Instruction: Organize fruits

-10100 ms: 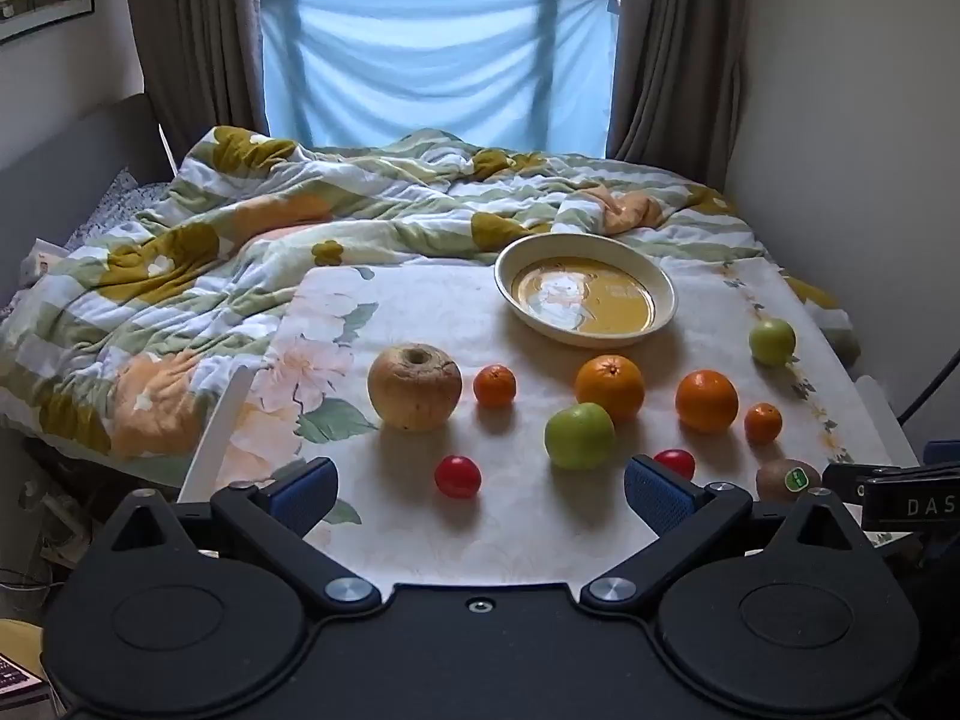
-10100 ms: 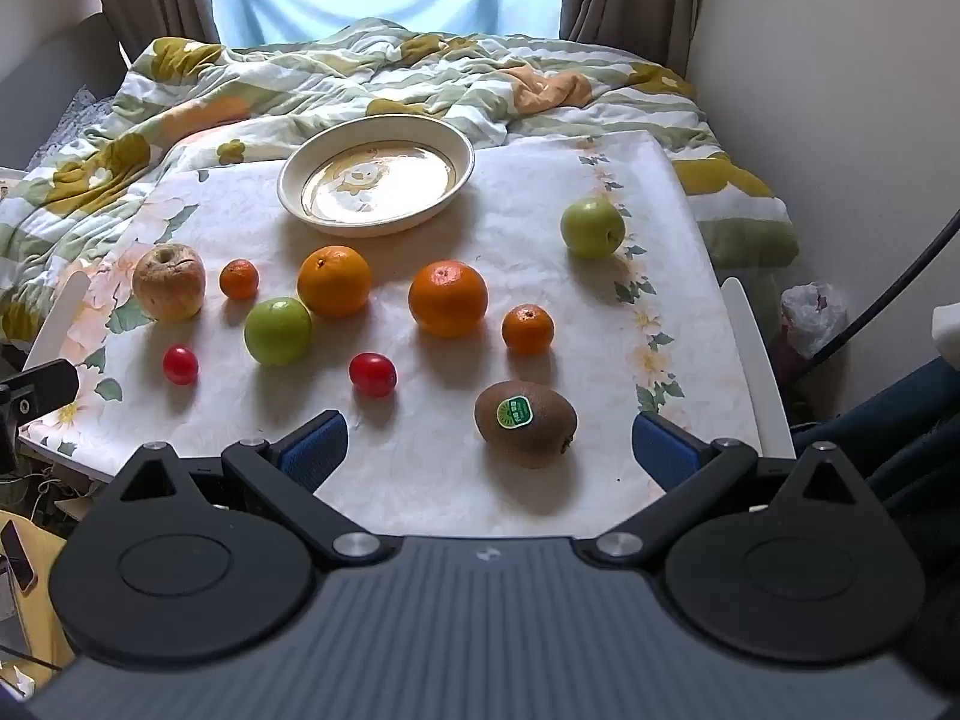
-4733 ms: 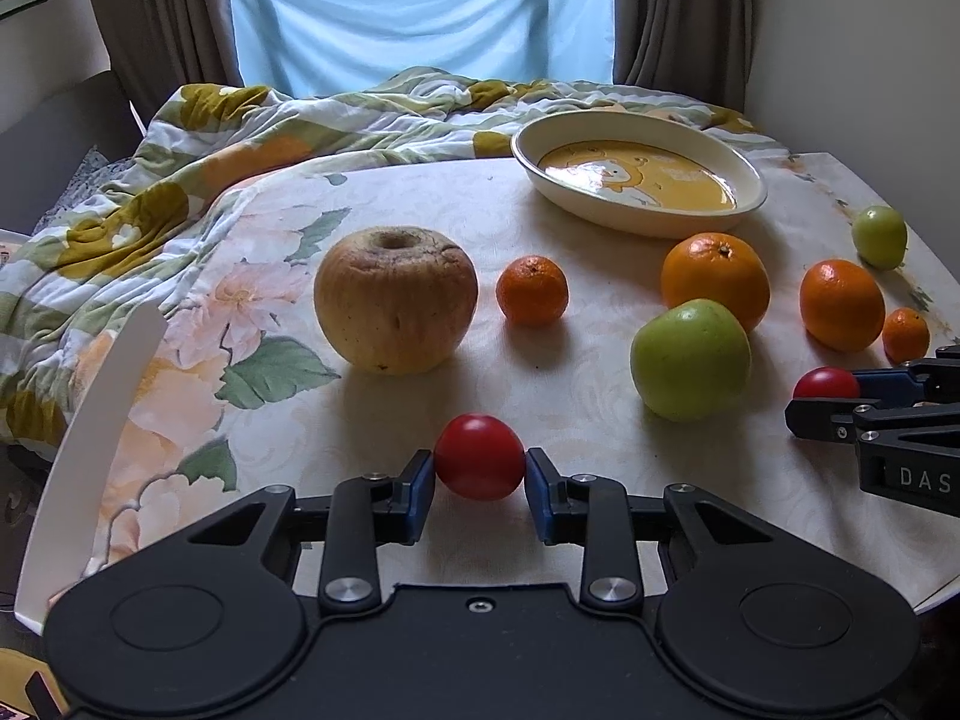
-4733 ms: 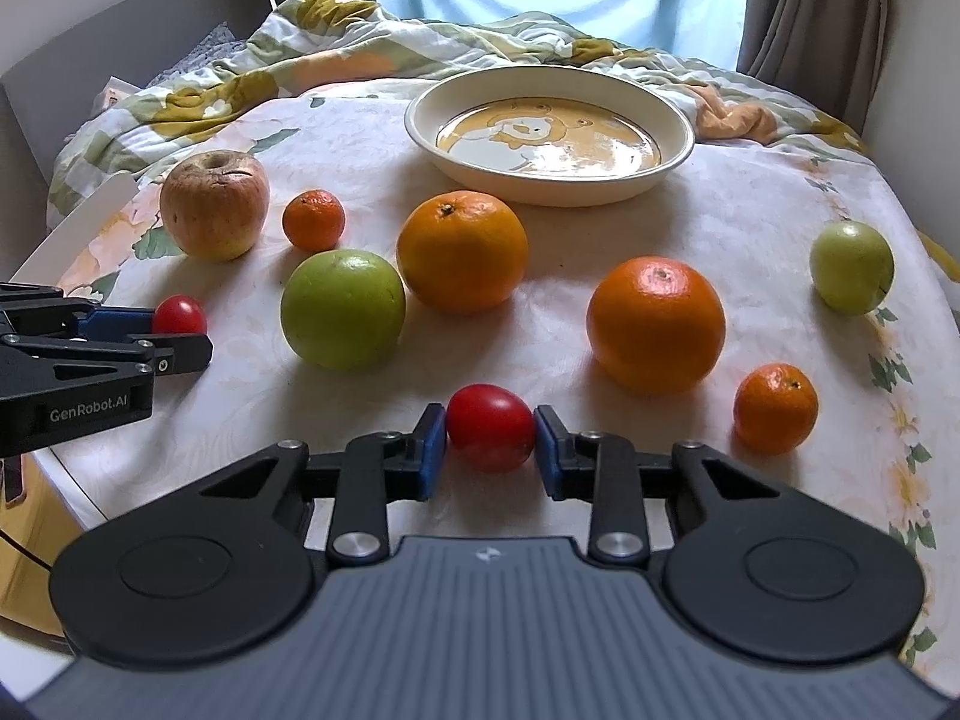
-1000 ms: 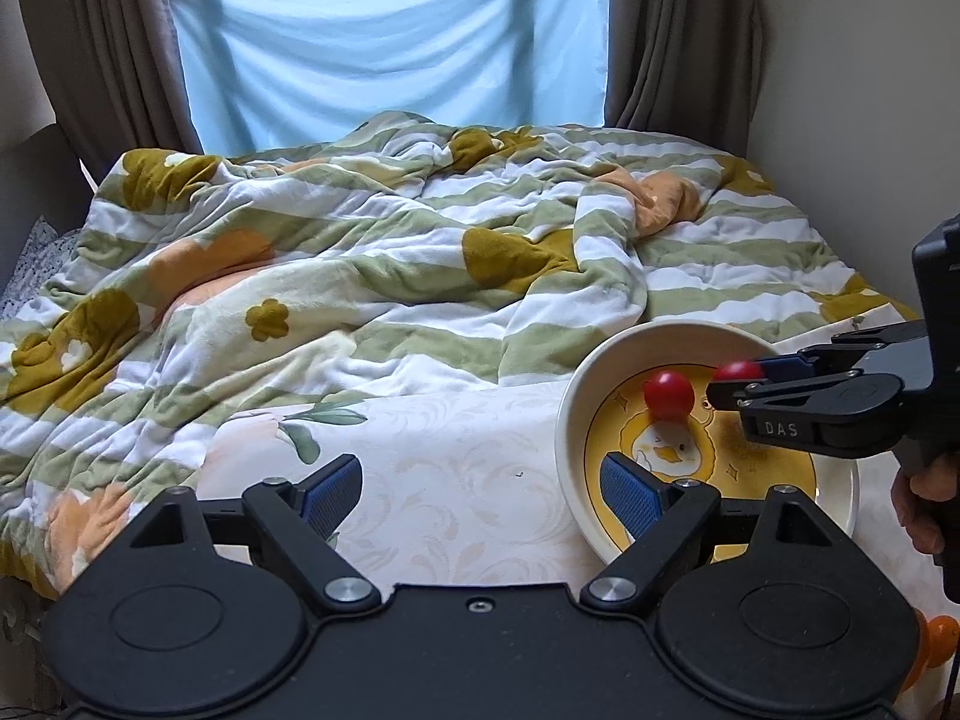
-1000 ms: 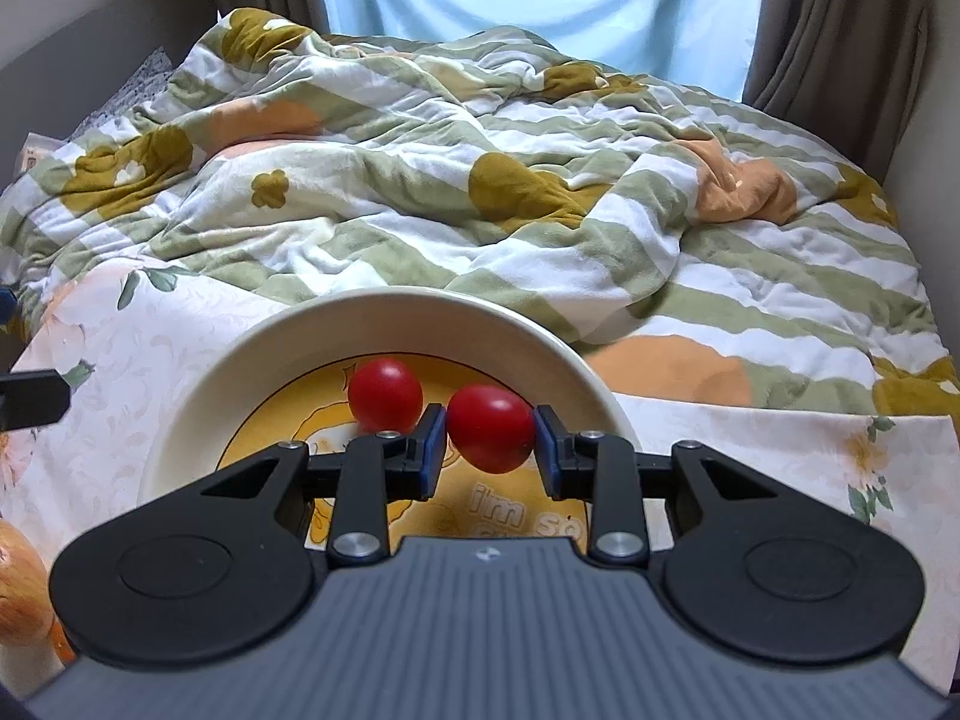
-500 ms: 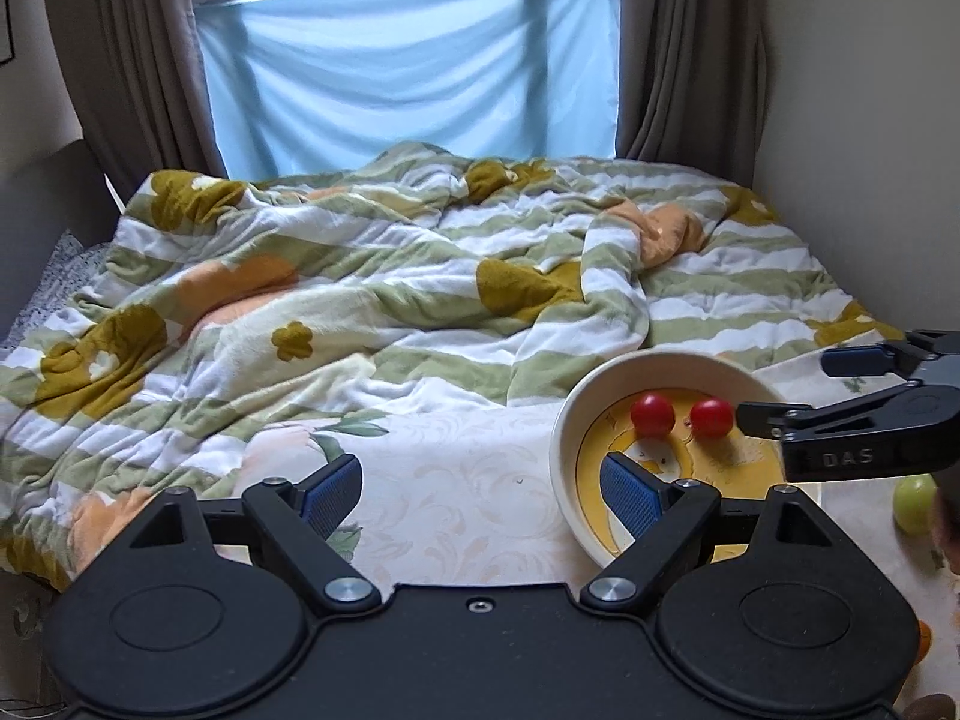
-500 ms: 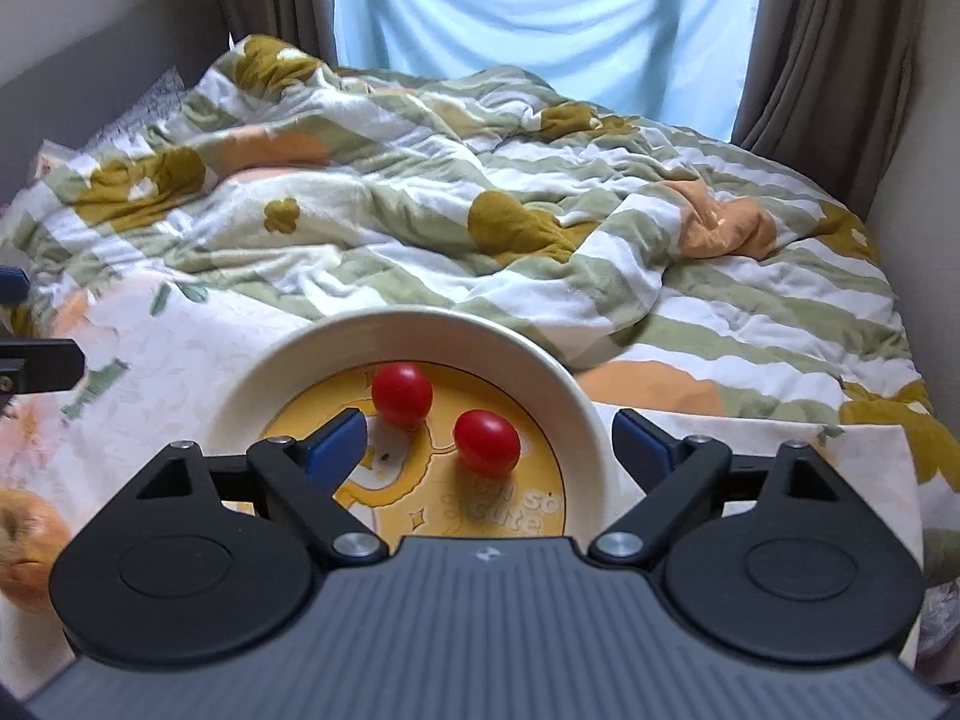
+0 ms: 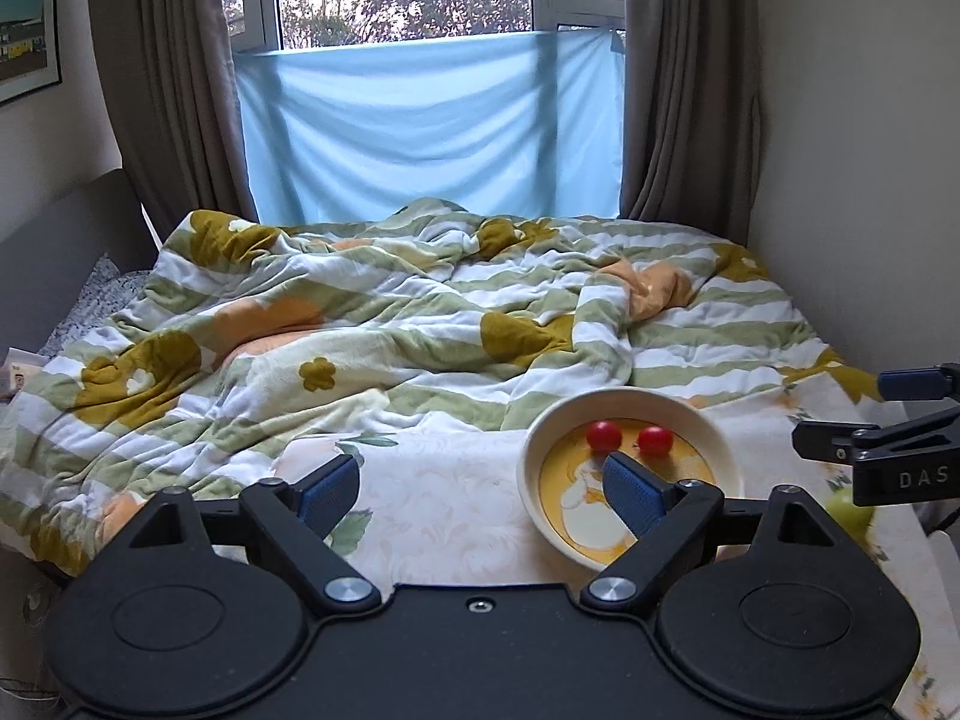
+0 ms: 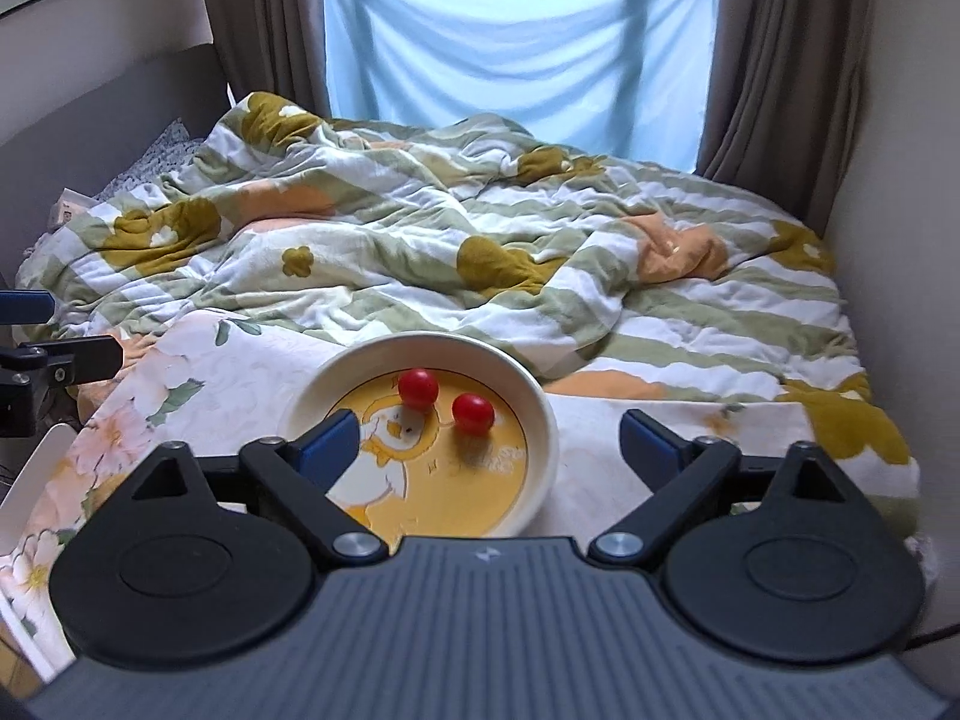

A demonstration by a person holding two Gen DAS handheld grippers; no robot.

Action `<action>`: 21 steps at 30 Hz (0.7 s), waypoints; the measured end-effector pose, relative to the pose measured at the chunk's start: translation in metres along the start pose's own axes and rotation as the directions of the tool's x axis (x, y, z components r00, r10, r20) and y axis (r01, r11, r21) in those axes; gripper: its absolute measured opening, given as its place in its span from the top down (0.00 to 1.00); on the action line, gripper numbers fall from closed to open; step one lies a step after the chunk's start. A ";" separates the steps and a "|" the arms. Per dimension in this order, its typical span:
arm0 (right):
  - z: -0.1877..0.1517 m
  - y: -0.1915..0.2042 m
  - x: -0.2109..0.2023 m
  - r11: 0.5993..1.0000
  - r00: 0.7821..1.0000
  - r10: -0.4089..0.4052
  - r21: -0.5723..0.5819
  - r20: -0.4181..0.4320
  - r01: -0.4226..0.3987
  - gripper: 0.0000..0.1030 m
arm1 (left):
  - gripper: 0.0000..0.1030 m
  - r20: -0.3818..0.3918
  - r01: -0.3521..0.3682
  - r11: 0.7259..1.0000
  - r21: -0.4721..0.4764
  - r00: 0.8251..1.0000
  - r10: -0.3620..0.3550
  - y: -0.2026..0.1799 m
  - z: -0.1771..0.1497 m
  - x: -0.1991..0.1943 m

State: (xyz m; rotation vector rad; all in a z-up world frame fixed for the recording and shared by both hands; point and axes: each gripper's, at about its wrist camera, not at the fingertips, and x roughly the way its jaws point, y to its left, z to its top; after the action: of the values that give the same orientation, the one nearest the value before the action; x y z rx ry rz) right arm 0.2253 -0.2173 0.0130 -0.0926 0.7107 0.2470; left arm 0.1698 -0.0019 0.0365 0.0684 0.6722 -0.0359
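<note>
Behind everything, a rumpled quilt (image 9: 372,324) striped in green and white with mustard flowers covers the bed, and its near edge meets the floral tablecloth (image 9: 444,510) on the table. On that cloth sits a cream bowl (image 10: 540,402) with a yellow duck picture inside. The left gripper (image 9: 480,483) hovers above the cloth, its blue-padded fingers spread wide and holding nothing, with the right pad overlapping the bowl's near left rim in view. The right gripper (image 10: 489,441) hangs over the near side of the bowl, jaws likewise apart and empty. Beside the bowl, at the right edge of the left wrist view, a green apple (image 9: 846,510) peeks from under the other tool. Two cherry tomatoes (image 10: 418,387) (image 10: 473,413) rest inside the bowl, close together toward its far side, not touching.
</note>
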 end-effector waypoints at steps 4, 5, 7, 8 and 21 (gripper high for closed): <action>-0.011 -0.001 -0.035 1.000 1.000 -0.028 0.009 0.000 0.028 0.00 | 0.04 0.037 -0.005 1.000 0.002 0.999 0.005 -0.008 -0.008 -0.028; -0.015 -0.002 -0.044 0.999 0.999 -0.034 0.009 0.004 0.034 0.00 | 0.03 0.044 -0.007 1.000 0.003 0.999 0.007 -0.011 -0.011 -0.035; -0.023 -0.001 -0.060 0.999 0.999 -0.050 0.004 0.014 0.050 0.00 | 0.02 0.051 -0.012 1.000 0.006 0.999 0.012 -0.015 -0.017 -0.045; -0.027 -0.001 -0.067 0.998 0.998 -0.062 -0.004 0.021 0.062 0.00 | 0.02 0.052 -0.014 1.000 0.007 0.999 0.013 -0.018 -0.021 -0.050; -0.089 -0.010 -0.118 0.983 0.990 -0.142 0.112 -0.019 0.144 0.00 | 0.02 -0.026 0.066 0.996 0.056 0.998 -0.065 -0.034 -0.071 -0.051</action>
State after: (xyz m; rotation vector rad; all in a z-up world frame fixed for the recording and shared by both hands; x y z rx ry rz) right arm 0.0854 -0.2643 0.0234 -0.0369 0.7238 0.0684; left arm 0.0841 -0.0300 0.0109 0.1020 0.6973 -0.1172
